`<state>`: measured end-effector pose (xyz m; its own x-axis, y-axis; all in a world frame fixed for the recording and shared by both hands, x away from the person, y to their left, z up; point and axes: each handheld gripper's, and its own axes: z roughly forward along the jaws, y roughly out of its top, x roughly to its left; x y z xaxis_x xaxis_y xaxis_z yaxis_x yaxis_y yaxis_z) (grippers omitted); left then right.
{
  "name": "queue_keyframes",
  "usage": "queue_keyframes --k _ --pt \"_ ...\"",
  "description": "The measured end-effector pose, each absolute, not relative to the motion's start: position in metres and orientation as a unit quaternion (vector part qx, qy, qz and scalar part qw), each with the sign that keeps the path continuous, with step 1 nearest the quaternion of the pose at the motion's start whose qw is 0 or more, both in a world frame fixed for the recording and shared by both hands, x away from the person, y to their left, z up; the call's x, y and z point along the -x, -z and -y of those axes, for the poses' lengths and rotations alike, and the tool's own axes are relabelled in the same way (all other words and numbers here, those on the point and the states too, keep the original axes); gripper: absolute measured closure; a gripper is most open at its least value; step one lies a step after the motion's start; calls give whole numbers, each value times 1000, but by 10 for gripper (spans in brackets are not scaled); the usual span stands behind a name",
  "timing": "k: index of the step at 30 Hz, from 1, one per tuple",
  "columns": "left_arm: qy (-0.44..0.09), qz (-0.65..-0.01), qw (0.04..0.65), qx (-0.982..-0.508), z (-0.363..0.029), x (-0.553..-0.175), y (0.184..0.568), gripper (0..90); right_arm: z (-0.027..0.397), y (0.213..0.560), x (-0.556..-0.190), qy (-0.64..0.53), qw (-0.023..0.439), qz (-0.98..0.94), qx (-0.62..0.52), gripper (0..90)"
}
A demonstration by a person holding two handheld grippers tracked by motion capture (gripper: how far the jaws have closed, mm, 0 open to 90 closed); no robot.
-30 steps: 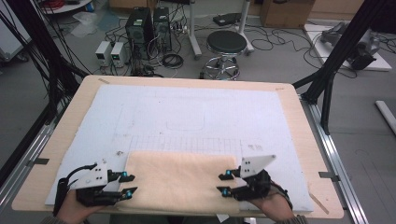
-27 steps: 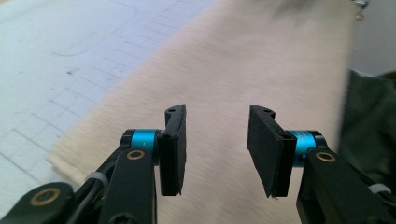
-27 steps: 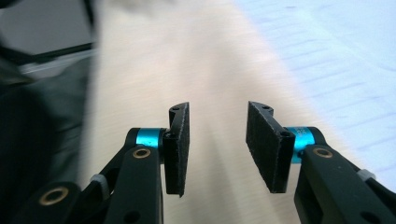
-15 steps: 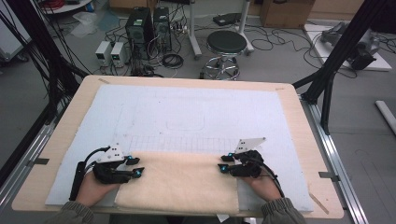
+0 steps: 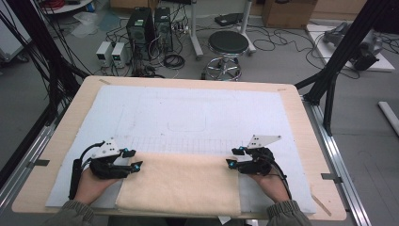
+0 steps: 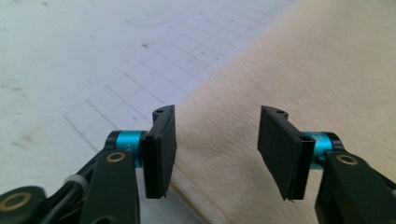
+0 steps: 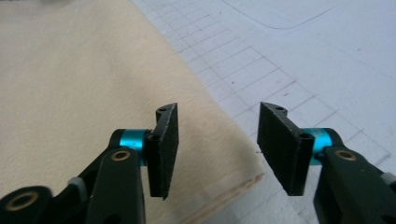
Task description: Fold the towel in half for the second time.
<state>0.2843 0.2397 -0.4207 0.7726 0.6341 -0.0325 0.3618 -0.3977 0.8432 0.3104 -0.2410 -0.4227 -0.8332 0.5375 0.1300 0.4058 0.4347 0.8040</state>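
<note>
Right gripper view, folded cloth (image 7: pixel 93 84) layers (edge-on), right tongs (image 7: pixel 215 149) agape

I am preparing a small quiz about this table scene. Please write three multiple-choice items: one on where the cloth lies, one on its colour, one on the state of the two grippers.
1. Where does the cloth lie on the table?
A. at the near edge, between the two grippers
B. at the far edge
C. on the stool

2. What colour is the cloth?
A. dark blue
B. cream
C. red

3. How do the jaws of the left gripper and the right gripper stand?
A. both open
B. both shut on the cloth
C. one open, one shut

Answers: 1 A, the high view shows it at the near edge with a gripper at each far corner. 2 B, every view shows it pale cream. 3 A, each gripper view shows a wide gap between the jaws.
</note>
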Motion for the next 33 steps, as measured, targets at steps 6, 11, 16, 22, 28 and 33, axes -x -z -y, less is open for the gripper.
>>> queue_keyframes --k 6,11,16,22,28,33 --pt "-157 -334 459 -808 -243 -300 423 407 237 428 -318 -439 61 -850 -285 400" --pt "-119 -347 437 -821 -244 -309 433 440 235 431 -317 -429 60 -856 -281 394" --pt "-98 -358 438 -819 -245 -312 439 441 234 437 -315 -420 53 -860 -285 410" --pt "-63 -368 443 -815 -247 -312 445 498 231 439 -313 -410 45 -866 -283 526" --pt "-62 -360 445 -817 -245 -309 445 619 230 438 -309 -410 41 -869 -273 707" --pt "-83 -344 440 -825 -242 -303 442 719 231 437 -307 -419 41 -866 -270 765"
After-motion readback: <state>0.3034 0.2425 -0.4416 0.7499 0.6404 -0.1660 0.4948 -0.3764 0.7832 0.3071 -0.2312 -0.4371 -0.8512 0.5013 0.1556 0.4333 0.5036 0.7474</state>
